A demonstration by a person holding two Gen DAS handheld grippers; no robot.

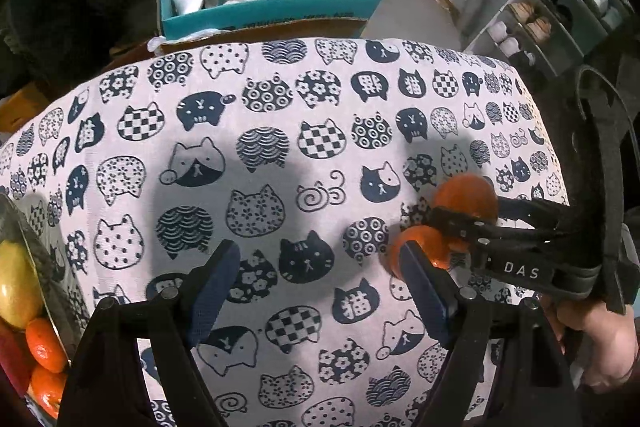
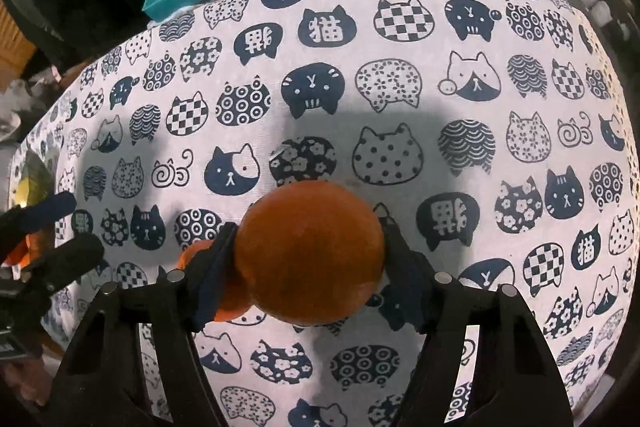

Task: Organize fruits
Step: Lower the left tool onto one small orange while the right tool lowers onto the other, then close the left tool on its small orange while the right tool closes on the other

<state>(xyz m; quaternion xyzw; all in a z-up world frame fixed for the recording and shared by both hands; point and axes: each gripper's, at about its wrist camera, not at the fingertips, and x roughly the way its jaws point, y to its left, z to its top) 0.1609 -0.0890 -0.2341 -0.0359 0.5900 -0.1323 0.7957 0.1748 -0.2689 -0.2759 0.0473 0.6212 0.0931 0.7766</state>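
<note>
My right gripper (image 2: 310, 251) is shut on an orange tangerine (image 2: 310, 255), its fingers pressed on both sides, just above the cat-print tablecloth (image 2: 360, 67). A second tangerine (image 2: 230, 303) lies on the cloth by its left finger. In the left wrist view the right gripper (image 1: 448, 223) comes in from the right, holding the tangerine (image 1: 466, 195), with the second tangerine (image 1: 420, 251) beside it. My left gripper (image 1: 324, 279) is open and empty over the cloth. A clear container (image 1: 40, 251) at the left edge holds a yellow-green fruit (image 1: 16, 291) and tangerines (image 1: 44, 345).
A teal box (image 1: 272, 7) full of white plastic bags stands behind the table. A grey shoe rack (image 1: 560, 15) is at the far right. Dark clothing hangs at the back left. The left gripper (image 2: 52, 227) shows at the left of the right wrist view.
</note>
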